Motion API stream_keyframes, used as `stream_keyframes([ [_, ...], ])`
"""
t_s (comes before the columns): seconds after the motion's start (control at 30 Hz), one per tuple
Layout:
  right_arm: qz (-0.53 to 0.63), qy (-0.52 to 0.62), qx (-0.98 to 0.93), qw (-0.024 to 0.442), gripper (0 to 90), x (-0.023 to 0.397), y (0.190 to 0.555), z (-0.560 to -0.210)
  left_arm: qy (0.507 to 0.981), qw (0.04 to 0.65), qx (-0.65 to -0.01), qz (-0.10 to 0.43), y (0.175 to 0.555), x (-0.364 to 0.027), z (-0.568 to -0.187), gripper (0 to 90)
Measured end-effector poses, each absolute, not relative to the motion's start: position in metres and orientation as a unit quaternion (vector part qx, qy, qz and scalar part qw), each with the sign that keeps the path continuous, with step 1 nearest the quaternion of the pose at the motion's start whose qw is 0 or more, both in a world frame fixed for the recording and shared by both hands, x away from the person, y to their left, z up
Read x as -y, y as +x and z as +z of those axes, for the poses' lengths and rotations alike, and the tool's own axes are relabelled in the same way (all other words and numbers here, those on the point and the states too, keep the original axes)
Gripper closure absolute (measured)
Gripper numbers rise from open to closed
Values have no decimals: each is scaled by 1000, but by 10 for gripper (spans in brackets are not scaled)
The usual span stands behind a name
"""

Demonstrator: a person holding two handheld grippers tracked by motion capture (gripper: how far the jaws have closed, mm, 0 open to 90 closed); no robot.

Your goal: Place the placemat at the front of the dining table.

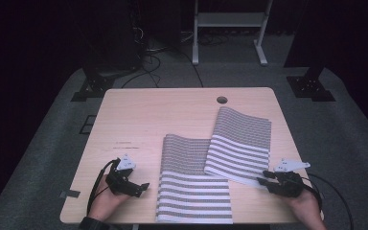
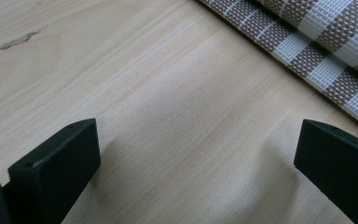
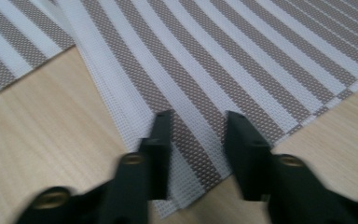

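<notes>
Overlapping one of two brown-and-white striped woven placemats (image 1: 195, 184), the other (image 1: 239, 146) has its corner between the right gripper (image 3: 196, 126)'s part-closed jaws, contact blurred; left gripper (image 2: 196, 154) gapes beside them.

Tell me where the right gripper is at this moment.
In the high view the right gripper is at the table's near right edge, its jaws at the near corner of the right-hand striped mat.

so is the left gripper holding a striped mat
No, the left gripper has its jaws wide apart over bare table, with the striped mat off to one side.
</notes>
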State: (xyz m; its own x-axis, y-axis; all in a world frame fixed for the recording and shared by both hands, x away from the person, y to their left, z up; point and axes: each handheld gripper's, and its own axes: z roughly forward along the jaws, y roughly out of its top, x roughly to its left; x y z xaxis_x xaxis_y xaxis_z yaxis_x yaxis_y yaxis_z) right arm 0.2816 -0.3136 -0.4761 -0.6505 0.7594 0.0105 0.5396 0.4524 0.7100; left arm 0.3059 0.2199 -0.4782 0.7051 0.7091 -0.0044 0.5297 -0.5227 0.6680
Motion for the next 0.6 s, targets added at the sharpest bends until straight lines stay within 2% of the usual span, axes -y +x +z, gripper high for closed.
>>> stream_keyframes([
  [0.1,355,388,-836,156,691,314,281,-477,863,330,-356,143,305,-219,-479,0],
  [0.17,356,386,-836,161,745,313,280,-477,862,331,-354,144,305,-219,-480,0],
  [0.4,354,383,-837,165,836,312,280,-477,861,336,-352,146,304,-219,-481,0],
  [0.53,357,387,-835,158,854,313,281,-477,860,339,-353,147,304,-219,-481,0],
  [0.6,362,394,-831,150,896,315,282,-477,859,341,-353,148,304,-219,-482,0],
])
